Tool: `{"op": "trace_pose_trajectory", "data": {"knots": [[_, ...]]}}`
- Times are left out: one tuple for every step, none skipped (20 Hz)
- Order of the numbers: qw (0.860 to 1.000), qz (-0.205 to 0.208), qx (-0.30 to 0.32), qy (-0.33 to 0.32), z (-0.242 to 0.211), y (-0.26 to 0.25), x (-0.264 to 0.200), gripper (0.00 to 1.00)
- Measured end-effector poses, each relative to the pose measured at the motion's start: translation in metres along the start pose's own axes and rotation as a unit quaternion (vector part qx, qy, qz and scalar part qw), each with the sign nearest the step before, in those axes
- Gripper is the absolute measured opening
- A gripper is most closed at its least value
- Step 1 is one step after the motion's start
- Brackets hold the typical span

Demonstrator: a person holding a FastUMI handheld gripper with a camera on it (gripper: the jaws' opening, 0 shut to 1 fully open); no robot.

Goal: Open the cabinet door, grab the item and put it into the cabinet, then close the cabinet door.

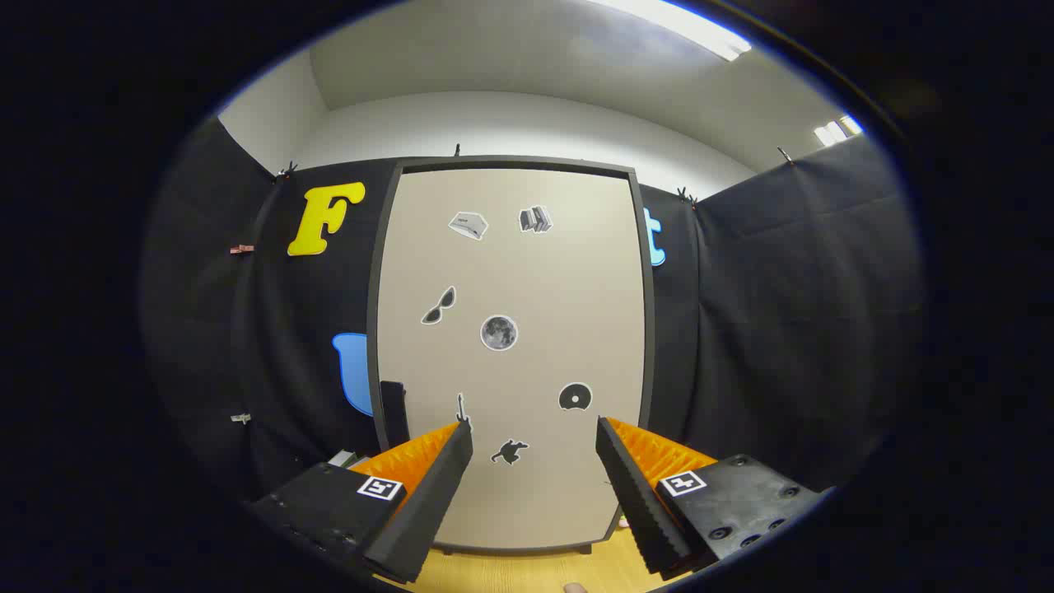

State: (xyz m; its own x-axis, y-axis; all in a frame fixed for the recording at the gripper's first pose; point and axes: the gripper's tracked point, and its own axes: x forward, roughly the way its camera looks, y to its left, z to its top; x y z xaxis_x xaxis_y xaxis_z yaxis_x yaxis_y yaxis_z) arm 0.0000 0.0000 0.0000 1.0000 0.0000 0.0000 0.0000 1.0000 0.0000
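The tongs (533,428) are spread open and hold nothing in front of the closed cabinet door (510,354) at the far edge of the counter (527,572), so they might miss its small handle (392,410) and slip.

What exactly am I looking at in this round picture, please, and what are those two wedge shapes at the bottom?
The picture comes from a fisheye camera riding on a hand-held tool, looking forward along it. No robot arm is involved: a person carries the tool through a household task. The two wedges are the fingers of its tongs, standing apart and holding nothing. Beyond them stands a cabinet; its pale door is shut and carries small stickers, among them a moon, sunglasses and a disc. A dark handle sits at the door's edge, beside one finger. The cabinet rests on a light wooden surface, with black cloth walls around it. The task, opening the door and putting an item inside, looks not yet begun.
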Motion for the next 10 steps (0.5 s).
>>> {"op": "trace_pose_trajectory", "data": {"knots": [[1.0,0.001,0.001,0.002,0.0,-0.0005,0.0001,0.97],[1.0,0.001,0.002,0.002,0.0003,-0.0005,0.0005,0.97],[1.0,0.001,0.004,0.004,-0.0001,-0.0004,0.0004,0.97],[1.0,0.003,0.006,0.005,0.0001,-0.0002,0.0002,0.97],[1.0,0.004,0.007,0.007,0.0002,-0.0005,0.0001,0.97],[1.0,0.005,0.007,0.006,0.0008,-0.0004,0.0001,0.97],[1.0,0.004,0.006,0.005,0.0009,-0.0005,0.0001,0.97],[1.0,0.002,0.006,0.003,0.0017,-0.0009,0.0003,0.97],[1.0,0.001,0.007,0.001,0.0017,-0.0007,0.0004,0.97],[1.0,0.001,0.009,0.001,0.0019,-0.0003,-0.0003,0.97]]}}
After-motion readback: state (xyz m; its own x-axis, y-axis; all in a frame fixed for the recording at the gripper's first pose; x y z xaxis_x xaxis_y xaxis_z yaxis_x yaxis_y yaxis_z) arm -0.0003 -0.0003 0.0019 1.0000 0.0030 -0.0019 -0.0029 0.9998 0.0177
